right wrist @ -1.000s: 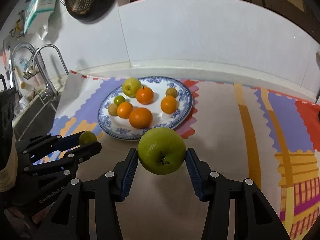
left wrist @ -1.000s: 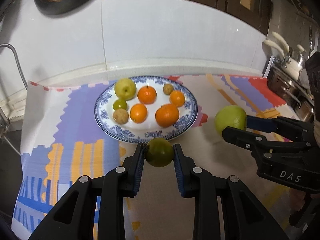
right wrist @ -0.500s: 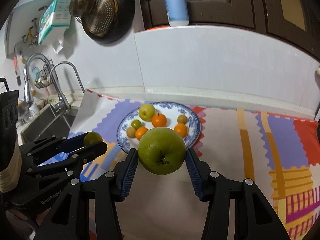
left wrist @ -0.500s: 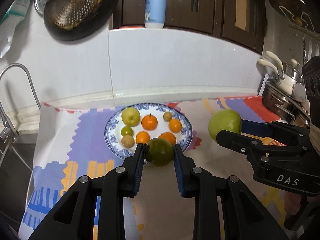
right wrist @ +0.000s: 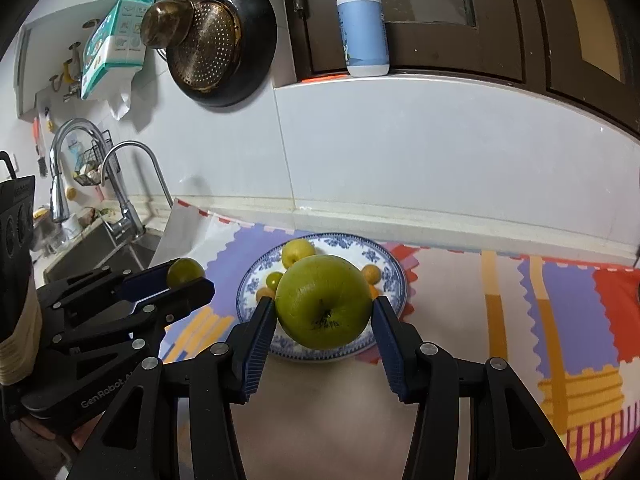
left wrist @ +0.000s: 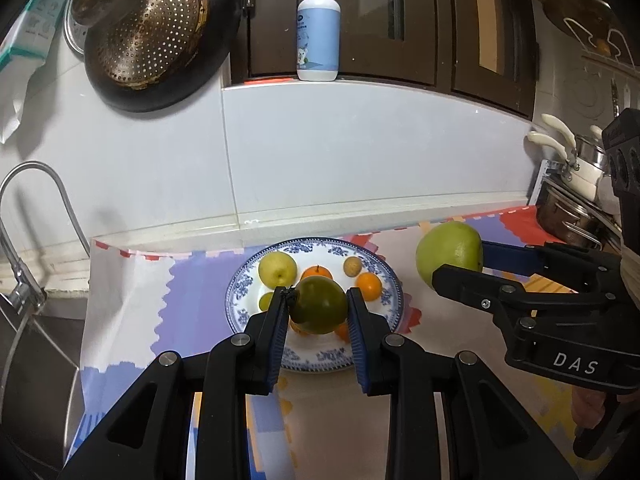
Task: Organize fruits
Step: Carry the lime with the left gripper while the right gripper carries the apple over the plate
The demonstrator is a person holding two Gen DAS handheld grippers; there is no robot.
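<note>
My left gripper (left wrist: 319,305) is shut on a small dark green fruit (left wrist: 320,305), held in the air over the near side of a blue-and-white plate (left wrist: 390,280). My right gripper (right wrist: 323,307) is shut on a large green apple (right wrist: 323,307), also lifted above that plate (right wrist: 394,276). On the plate lie a yellow-green apple (left wrist: 277,268), several oranges (left wrist: 368,286), a small green fruit (left wrist: 265,301) and a brown one (left wrist: 352,267); the held fruits hide part of them. Each gripper shows in the other's view: the right with its apple (left wrist: 449,250), the left with its fruit (right wrist: 185,273).
A colourful patterned mat (left wrist: 132,300) covers the counter under the plate. A sink and tap (right wrist: 120,184) lie to the left, pots (left wrist: 568,208) to the right. A pan with a strainer (left wrist: 156,32) hangs on the white wall, and a pump bottle (left wrist: 318,28) stands on the ledge.
Both grippers have risen with their fruits still gripped, and the views have tilted up. The plate now looks smaller and farther below, and the wall, pan and bottle have come into view.
</note>
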